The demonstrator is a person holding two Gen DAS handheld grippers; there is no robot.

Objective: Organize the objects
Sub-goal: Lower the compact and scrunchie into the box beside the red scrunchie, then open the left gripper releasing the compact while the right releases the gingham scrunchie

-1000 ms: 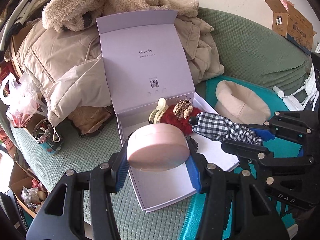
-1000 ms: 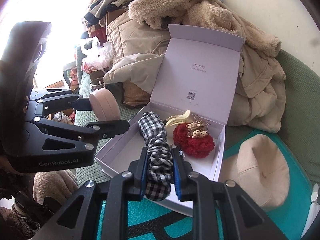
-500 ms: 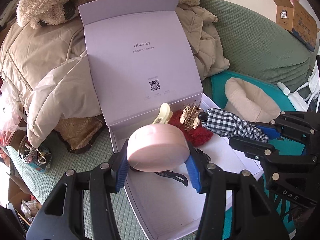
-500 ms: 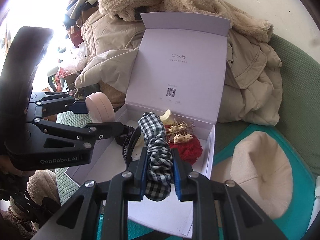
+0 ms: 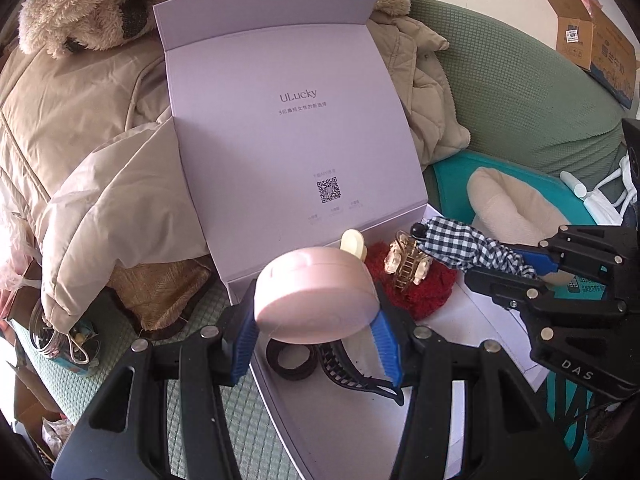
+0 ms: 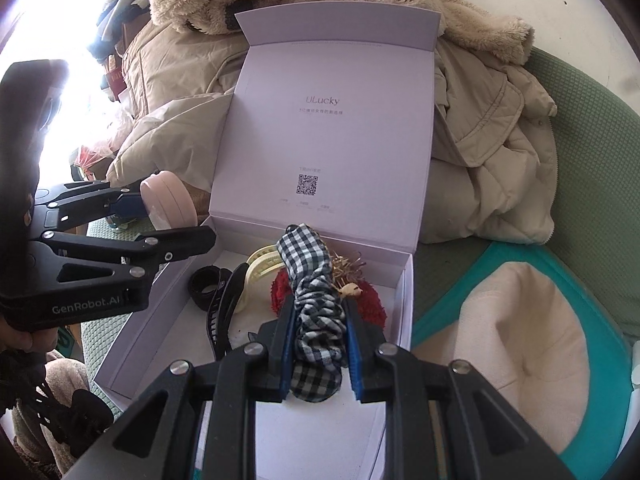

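Observation:
A lilac gift box (image 5: 460, 412) (image 6: 160, 320) lies open on the green sofa, its lid (image 5: 288, 128) standing up behind. My left gripper (image 5: 316, 324) is shut on a round pink case (image 5: 316, 292) (image 6: 168, 200) over the box's left part. Over the box's right part my right gripper (image 6: 318, 344) is shut on a black-and-white checked scrunchie (image 6: 316, 312) (image 5: 472, 246). Inside the box lie a red fluffy scrunchie (image 5: 420, 284), a gold claw clip (image 5: 406, 266), a cream claw clip (image 6: 256, 276), a black hair tie (image 5: 290, 360) and a black hair clip (image 6: 220, 308).
Beige coats (image 5: 92, 152) and a fleece are piled behind and left of the box. A beige hat (image 6: 512, 360) lies on a teal mat (image 6: 600, 320) to the right. A tin of small items (image 5: 64, 340) stands at the left; a cardboard box (image 5: 592, 40) sits on the sofa back.
Both grippers have moved forward and lower toward the box, each keeping its object. The box now fills more of both views, and the black hair tie and black clip have come into sight.

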